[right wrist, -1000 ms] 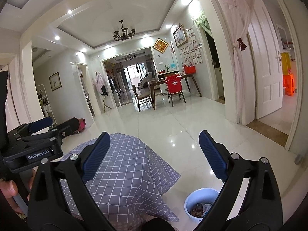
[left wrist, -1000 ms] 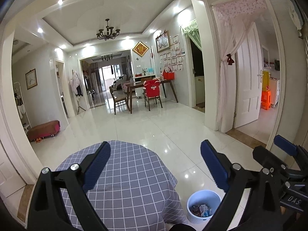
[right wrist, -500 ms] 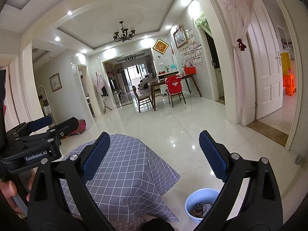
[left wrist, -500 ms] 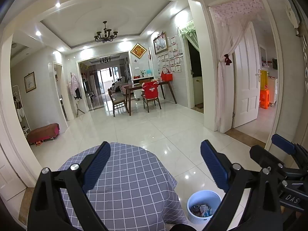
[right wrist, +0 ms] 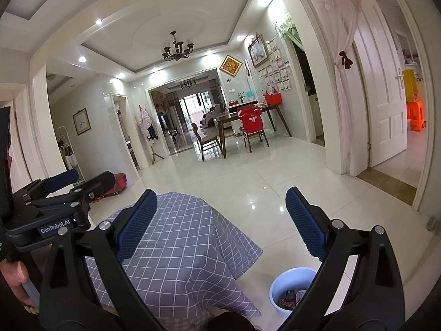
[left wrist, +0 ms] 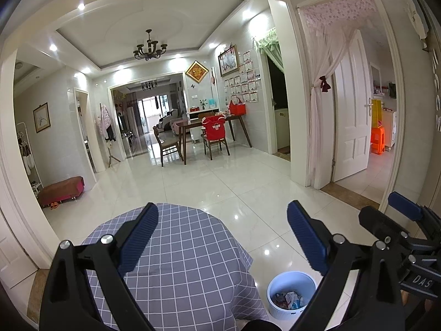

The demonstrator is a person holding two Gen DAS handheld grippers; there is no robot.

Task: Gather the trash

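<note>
Both hand-held grippers, left [left wrist: 222,235] and right [right wrist: 220,222], gaped wide, empty. The bin [left wrist: 278,287] of trash [left wrist: 288,299] sat on the floor below, beside the table [left wrist: 187,262].

We see the right gripper [right wrist: 217,220] spread wide and empty above the grey checked tablecloth [right wrist: 179,248], a pale blue bin [right wrist: 292,275] of trash on the floor tiles beside it, the left gripper [right wrist: 80,182] at far left
</note>
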